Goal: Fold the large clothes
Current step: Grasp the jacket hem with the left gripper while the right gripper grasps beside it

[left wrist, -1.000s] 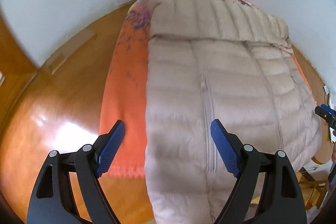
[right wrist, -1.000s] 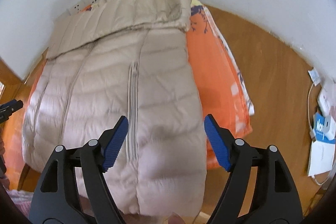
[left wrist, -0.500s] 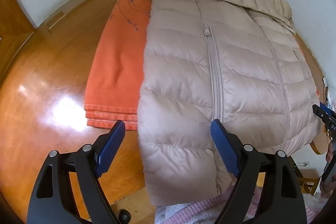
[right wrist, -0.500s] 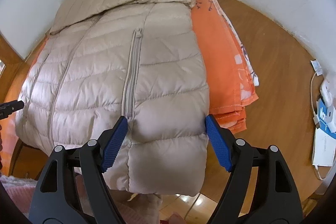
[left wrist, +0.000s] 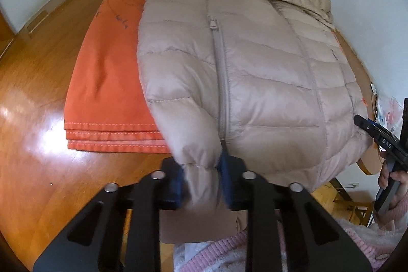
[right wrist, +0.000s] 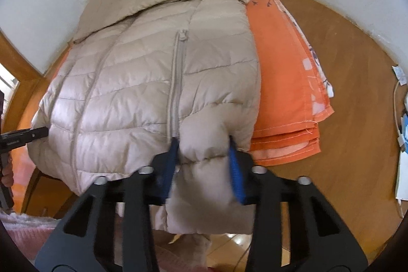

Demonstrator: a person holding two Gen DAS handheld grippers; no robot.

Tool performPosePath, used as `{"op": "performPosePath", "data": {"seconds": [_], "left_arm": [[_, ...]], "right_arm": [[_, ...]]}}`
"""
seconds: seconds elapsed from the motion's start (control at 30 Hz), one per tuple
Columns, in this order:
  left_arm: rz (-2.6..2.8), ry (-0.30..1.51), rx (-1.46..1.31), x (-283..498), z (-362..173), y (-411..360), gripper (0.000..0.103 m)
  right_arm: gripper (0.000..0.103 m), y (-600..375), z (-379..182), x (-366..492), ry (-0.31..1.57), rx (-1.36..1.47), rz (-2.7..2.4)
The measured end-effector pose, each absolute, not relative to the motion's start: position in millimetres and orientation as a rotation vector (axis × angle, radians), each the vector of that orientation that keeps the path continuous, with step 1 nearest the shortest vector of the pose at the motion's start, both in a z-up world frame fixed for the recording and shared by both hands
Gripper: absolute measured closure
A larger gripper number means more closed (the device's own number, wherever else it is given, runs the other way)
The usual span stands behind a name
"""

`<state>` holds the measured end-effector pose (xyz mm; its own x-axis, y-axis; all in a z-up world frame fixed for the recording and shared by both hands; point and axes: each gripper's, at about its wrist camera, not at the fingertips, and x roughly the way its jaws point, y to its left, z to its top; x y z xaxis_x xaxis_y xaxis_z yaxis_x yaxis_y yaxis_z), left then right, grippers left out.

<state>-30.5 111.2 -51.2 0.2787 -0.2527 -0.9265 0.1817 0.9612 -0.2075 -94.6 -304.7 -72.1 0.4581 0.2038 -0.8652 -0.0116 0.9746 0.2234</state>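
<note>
A beige quilted puffer jacket (left wrist: 242, 63) lies front up on a round wooden table, its hem hanging over the near edge. It also fills the right wrist view (right wrist: 153, 83). My left gripper (left wrist: 201, 177) is shut on the jacket's hem at its left corner. My right gripper (right wrist: 204, 165) is shut on the hem at the right corner, beside the pocket zipper. Each gripper's tip shows at the edge of the other's view.
A folded orange cloth (left wrist: 109, 83) lies under the jacket on the wooden table (right wrist: 344, 68) and sticks out at both sides (right wrist: 285, 93). White walls with sockets stand behind. Cables and papers (right wrist: 403, 144) lie at the table's right edge. A pink fleece garment (left wrist: 229, 254) is below.
Both grippers moved down and in to the jacket's hem and closed on it; they were open half a second ago.
</note>
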Motion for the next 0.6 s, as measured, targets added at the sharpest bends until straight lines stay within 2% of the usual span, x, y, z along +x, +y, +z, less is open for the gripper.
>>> {"op": "performPosePath", "data": {"seconds": [0.1,0.2,0.6], "left_arm": [[-0.301,1.233,-0.069,-32,-42,112,0.088],[-0.318,1.198,-0.097,-36,-27,113,0.09],[-0.329,1.098,-0.143,-57,30,122,0.092]], "right_arm": [[0.09,-302,-65,-96,1.075,0.199,0.146],[0.093,-302,-51,-98,1.04,0.223,0.165],[0.096,-307,6,-111,0.926,0.256,0.265]]}}
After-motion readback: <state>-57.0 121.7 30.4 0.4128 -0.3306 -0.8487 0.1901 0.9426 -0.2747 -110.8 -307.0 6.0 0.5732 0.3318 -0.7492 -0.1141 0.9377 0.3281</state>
